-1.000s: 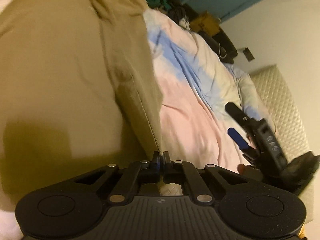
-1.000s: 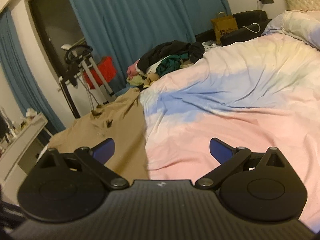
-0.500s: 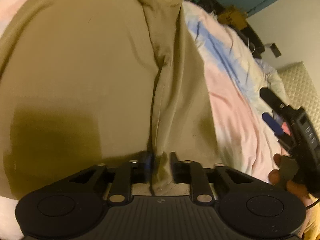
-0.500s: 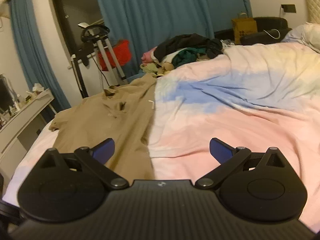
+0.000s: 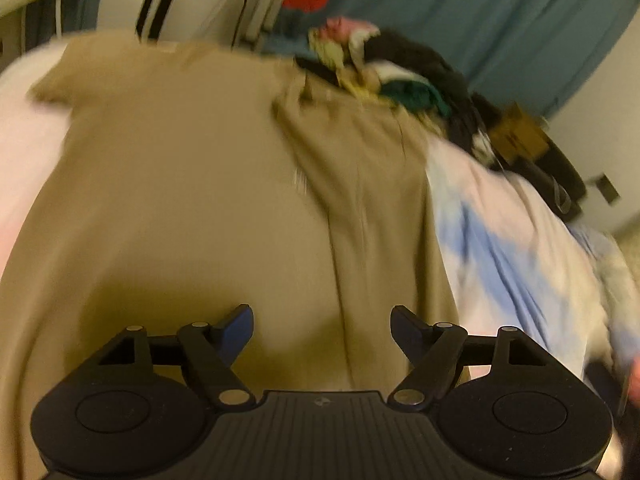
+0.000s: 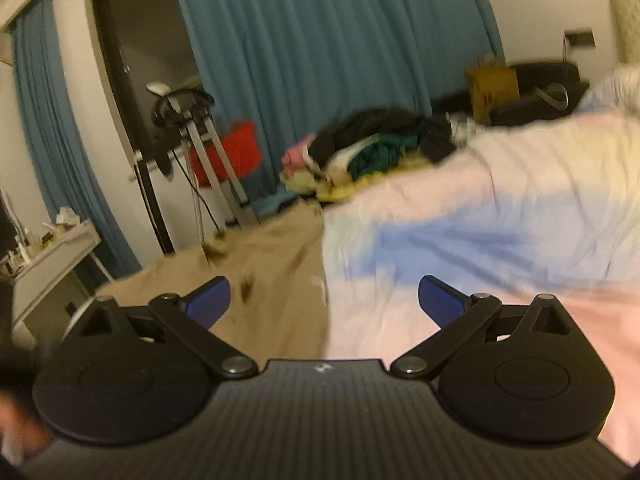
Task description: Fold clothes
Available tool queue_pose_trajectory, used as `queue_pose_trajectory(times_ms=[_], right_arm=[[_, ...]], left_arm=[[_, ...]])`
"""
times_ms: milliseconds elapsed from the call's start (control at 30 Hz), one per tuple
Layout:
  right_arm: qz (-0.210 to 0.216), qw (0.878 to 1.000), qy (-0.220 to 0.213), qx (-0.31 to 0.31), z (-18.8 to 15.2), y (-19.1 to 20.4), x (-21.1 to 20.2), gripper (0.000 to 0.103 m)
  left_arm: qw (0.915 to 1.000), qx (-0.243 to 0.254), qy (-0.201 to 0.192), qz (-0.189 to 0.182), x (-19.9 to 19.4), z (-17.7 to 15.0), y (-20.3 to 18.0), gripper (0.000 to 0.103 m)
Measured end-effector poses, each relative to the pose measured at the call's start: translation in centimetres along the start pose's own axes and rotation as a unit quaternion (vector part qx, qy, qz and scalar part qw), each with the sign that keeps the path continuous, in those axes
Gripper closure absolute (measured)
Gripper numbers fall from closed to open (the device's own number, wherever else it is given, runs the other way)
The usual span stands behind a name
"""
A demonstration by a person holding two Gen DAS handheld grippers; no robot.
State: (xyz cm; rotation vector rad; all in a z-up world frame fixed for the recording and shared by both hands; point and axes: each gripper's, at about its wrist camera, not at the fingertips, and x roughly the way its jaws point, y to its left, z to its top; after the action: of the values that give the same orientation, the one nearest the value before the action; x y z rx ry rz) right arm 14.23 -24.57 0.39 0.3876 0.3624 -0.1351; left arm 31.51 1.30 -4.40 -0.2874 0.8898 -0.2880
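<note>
My left hand-held gripper (image 5: 322,326) hangs over the tan garment (image 5: 192,216), angled down at it, and its jaws have just been opening: the blue pads (image 5: 238,328) now stand well apart with nothing pressed between them, only the cloth lying flat underneath. The tan garment is spread across the near side of the bed (image 5: 516,240), with a folded strip of it running lengthwise along its right edge, next to the bare pink, white and blue duvet. One short sleeve sticks out at the far left corner. My right hand-held gripper (image 6: 324,304) is held nearly level above the bed, its jaws wide apart too and empty; through them I see the garment's right edge (image 6: 280,292) meeting the duvet (image 6: 500,220). At the far end of the bed sits a pile of clothes (image 6: 372,148), dark, green, pink and yellow pieces heaped together, just beyond the tan garment's far edge. Behind it hang blue curtains (image 6: 320,60), with a red item (image 6: 228,152) and a metal stand (image 6: 192,136) by the dark window, a brown paper bag (image 6: 492,88) farther right, and a white shelf (image 6: 48,256) at the left. Both views are blurred.
</note>
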Motion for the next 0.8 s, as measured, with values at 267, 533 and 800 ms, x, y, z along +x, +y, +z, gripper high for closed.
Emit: queue_pose_trajectory(times_ms=[267, 533, 800], right_arm=[[0.019, 1.0, -0.001, -0.017, -0.9, 0.0, 3.4, 0.037], [-0.004, 0.999, -0.026, -0.022, -1.5, -1.1, 5.3, 0.08], [0.042, 0.999, 0.001, 0.004, -1.6, -1.0, 5.6, 0.0]], left_arm=[[0.993, 0.065, -0.038, 0.091, 11.6, 6.1, -3.5, 0.03], [0.9845, 0.101, -0.126, 0.067, 10.7, 11.4, -5.1, 0.098], [0.997, 0.035, -0.033, 0.061, 8.1, 9.2, -1.6, 0.046]])
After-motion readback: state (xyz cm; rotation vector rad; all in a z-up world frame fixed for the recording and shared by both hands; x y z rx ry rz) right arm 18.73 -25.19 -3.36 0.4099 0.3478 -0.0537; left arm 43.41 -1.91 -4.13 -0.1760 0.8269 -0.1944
